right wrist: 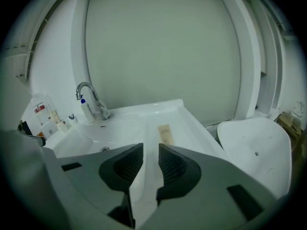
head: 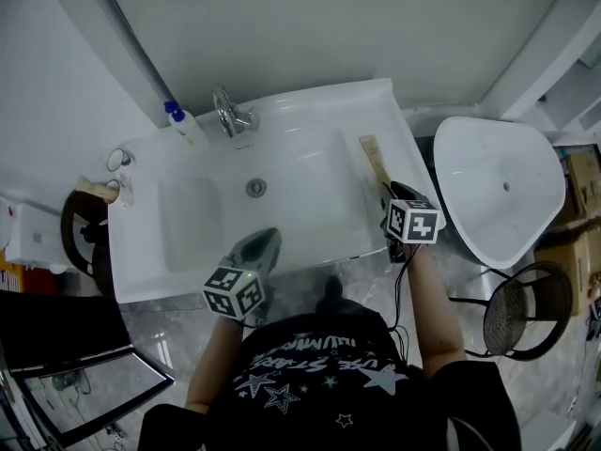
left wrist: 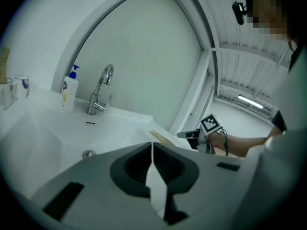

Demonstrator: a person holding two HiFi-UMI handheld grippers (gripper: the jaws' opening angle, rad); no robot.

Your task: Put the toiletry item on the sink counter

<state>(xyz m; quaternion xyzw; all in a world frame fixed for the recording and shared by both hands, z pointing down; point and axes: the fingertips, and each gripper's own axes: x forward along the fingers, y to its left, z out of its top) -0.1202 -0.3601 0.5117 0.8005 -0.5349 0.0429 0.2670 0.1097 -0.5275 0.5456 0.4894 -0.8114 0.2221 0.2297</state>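
Note:
A beige toiletry tube (head: 374,161) lies flat on the right ledge of the white sink counter (head: 310,101). The right gripper view shows the same tube (right wrist: 165,134) just ahead of the jaws. My right gripper (head: 391,195) hovers at the tube's near end, open, with nothing between its jaws (right wrist: 151,150). My left gripper (head: 266,241) sits over the front rim of the basin, shut and empty (left wrist: 152,145). From the left gripper view, the right gripper (left wrist: 206,128) is seen beside the tube (left wrist: 160,137).
A chrome faucet (head: 228,113) and a blue-pump soap bottle (head: 185,122) stand at the back of the sink. Cups (head: 117,161) sit at its left end. A white fixture (head: 502,191) stands to the right, with a round mesh stool (head: 526,308) nearer me.

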